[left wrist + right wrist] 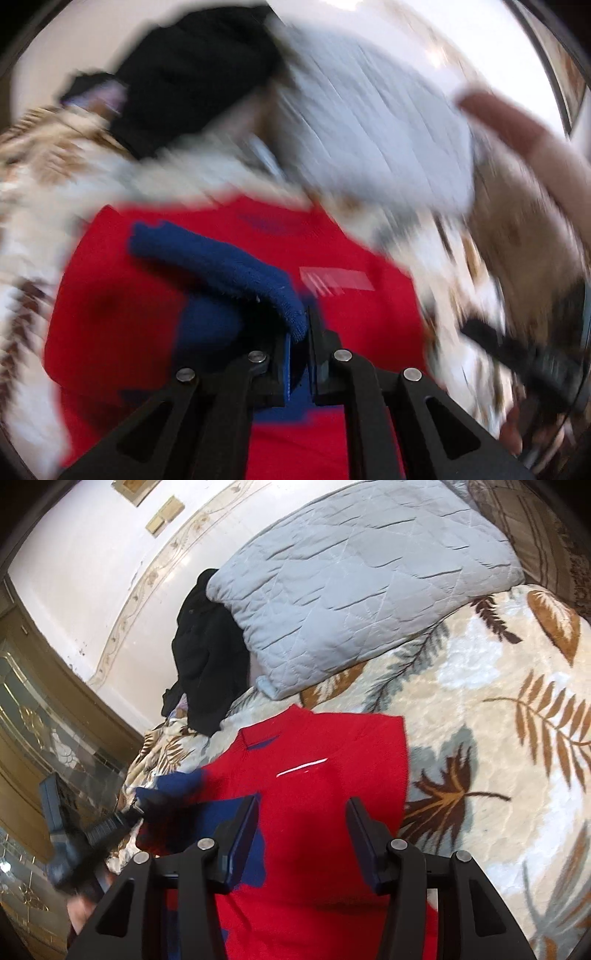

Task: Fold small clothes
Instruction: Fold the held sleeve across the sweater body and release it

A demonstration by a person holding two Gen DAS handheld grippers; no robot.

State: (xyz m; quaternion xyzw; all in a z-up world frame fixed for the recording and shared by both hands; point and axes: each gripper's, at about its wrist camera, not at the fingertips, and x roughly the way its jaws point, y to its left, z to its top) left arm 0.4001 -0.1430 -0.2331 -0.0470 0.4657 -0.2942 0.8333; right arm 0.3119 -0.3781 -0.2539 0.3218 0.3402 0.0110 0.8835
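Observation:
A small red sweater [321,775] with blue sleeves lies flat on a leaf-patterned blanket [498,738], neck away from me. My left gripper [308,332] is shut on the blue sleeve cuff [236,266] and holds it lifted over the red body [147,295]; that view is blurred by motion. In the right wrist view the left gripper [136,808] shows at the sweater's left side with the blue sleeve [173,786]. My right gripper [303,819] is open and empty, hovering above the sweater's middle.
A grey quilted pillow [354,576] lies beyond the sweater, with a black garment [210,653] heaped at its left. A white wall and a gold-trimmed cabinet [33,720] stand at the left. A bare forearm [535,140] shows at the right of the left wrist view.

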